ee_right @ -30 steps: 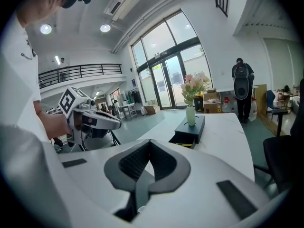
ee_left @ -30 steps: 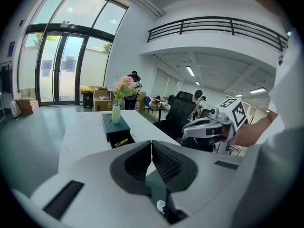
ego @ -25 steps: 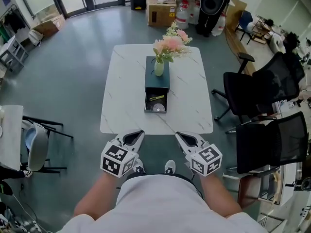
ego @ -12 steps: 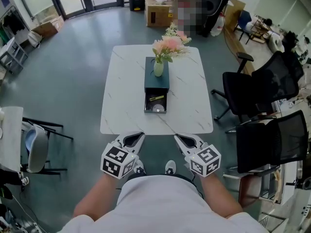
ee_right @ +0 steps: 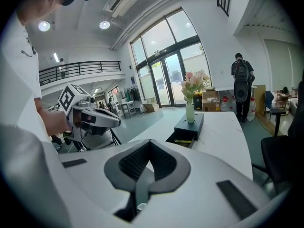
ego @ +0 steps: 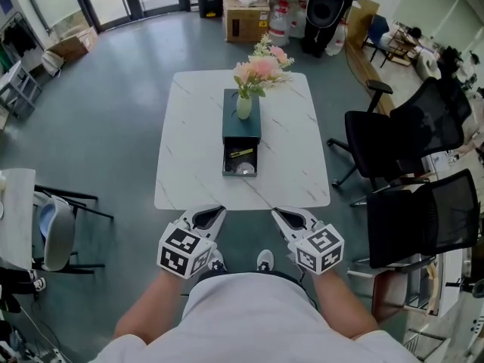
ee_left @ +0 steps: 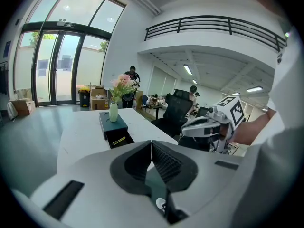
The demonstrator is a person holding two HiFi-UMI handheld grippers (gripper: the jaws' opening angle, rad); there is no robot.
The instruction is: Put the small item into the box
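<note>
White marbled counter on grey floor, black office chairs to its right. Dark box sits mid-counter with a vase of pink flowers on top, its drawer open toward the person. Small yellow item lies inside the drawer, a pale round thing just beside it. Left tongs and right tongs are at the counter's near edge, well apart from the box. Both are closed tight with nothing between them.

No text, label or number reads clearly from my views. Print on the cardboard boxes is too small.
</note>
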